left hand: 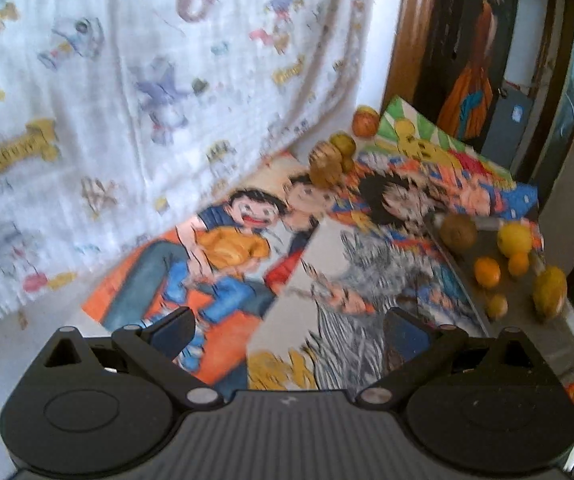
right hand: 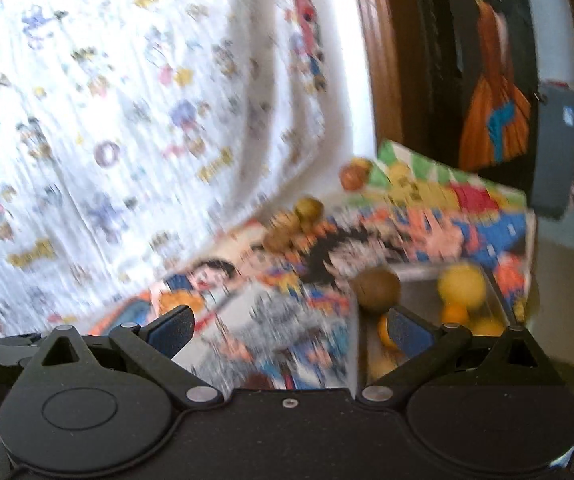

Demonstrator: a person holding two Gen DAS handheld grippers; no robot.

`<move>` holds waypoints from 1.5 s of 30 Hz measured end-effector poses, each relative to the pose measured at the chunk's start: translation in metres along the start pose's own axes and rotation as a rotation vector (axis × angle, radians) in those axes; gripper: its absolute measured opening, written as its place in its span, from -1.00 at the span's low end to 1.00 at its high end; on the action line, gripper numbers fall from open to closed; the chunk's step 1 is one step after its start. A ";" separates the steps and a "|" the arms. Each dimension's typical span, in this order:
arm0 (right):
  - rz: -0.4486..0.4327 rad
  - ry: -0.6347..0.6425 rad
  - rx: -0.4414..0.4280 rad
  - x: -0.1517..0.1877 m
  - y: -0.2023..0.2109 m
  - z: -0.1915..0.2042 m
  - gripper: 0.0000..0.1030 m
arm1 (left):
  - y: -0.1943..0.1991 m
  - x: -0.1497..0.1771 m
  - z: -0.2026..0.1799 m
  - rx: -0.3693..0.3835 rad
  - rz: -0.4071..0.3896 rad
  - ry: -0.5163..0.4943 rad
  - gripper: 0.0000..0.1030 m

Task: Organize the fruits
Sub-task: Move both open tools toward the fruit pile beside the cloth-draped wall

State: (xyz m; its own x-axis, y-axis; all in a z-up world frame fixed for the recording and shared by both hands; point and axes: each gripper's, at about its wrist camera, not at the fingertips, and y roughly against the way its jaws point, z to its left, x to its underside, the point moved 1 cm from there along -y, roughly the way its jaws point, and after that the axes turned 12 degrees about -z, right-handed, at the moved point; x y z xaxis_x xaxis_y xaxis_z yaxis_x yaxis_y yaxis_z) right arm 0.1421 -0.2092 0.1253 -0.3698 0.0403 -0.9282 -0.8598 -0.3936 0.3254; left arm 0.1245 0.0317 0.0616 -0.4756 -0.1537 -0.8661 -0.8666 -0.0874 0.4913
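Both claws are hanging above a table (left hand: 223, 344) covered in bright cartoon posters, and neither is gripping anything: the left claw (left hand: 287, 330) is standing wide open over the posters, and the right claw (right hand: 289, 328) is spread just as wide, its blue pads bare. The fruits are lying in 2 groups. Near the right edge, a metal tray (left hand: 527, 320) is holding a brown round fruit (left hand: 458, 232), a yellow one (left hand: 514, 239), several small oranges (left hand: 487, 273) and a larger yellow-green fruit (left hand: 550, 291), probably gathered there as the sorting spot. Well apart, at the far side by the patterned white cloth (left hand: 127, 80), a small cluster (left hand: 333, 158) of brownish and greenish fruits is sitting on the posters, with an orange one (left hand: 364, 122) just beyond. The right wrist view is heavily smeared, suggesting that claw is swinging, with its right finger nearest the tray. The open jaws fit an approach toward a fruit, though which piece is being targeted cannot be told. Sorting looks barely begun or midway.
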 end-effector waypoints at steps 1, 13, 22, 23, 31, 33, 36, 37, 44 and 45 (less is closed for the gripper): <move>-0.008 0.010 -0.021 -0.009 -0.004 0.003 0.99 | 0.000 -0.005 0.003 -0.004 -0.010 0.002 0.99; -0.009 0.130 -0.153 -0.169 -0.084 0.006 0.99 | 0.000 -0.080 0.015 0.054 -0.194 -0.014 0.99; 0.067 0.215 -0.259 -0.225 -0.178 -0.013 0.99 | -0.033 -0.119 -0.017 0.072 -0.312 -0.089 0.99; 0.074 0.222 -0.265 -0.220 -0.189 -0.017 0.99 | -0.043 -0.118 -0.021 0.078 -0.307 -0.086 0.99; 0.206 0.145 -0.302 -0.153 -0.284 -0.071 0.99 | -0.118 -0.089 -0.036 0.084 -0.255 -0.066 0.99; 0.245 0.111 -0.299 -0.139 -0.305 -0.079 0.99 | -0.137 -0.082 -0.040 0.086 -0.226 -0.073 0.99; 0.267 0.049 -0.293 -0.124 -0.333 -0.089 0.99 | -0.161 -0.075 -0.045 0.073 -0.204 -0.096 0.99; 0.276 0.023 -0.293 -0.119 -0.343 -0.092 0.99 | -0.168 -0.074 -0.046 0.069 -0.198 -0.100 0.99; 0.315 -0.061 -0.283 -0.091 -0.390 -0.105 0.99 | -0.221 -0.069 -0.053 0.063 -0.150 -0.098 0.99; 0.321 -0.075 -0.276 -0.087 -0.398 -0.107 0.99 | -0.228 -0.068 -0.053 0.061 -0.145 -0.095 0.99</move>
State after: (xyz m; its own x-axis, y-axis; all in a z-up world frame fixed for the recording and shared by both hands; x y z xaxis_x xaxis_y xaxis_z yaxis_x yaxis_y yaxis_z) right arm 0.5542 -0.1547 0.0576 -0.6363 -0.0616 -0.7689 -0.5742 -0.6278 0.5255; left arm 0.3622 0.0100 0.0130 -0.3544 -0.0498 -0.9338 -0.9334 -0.0411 0.3564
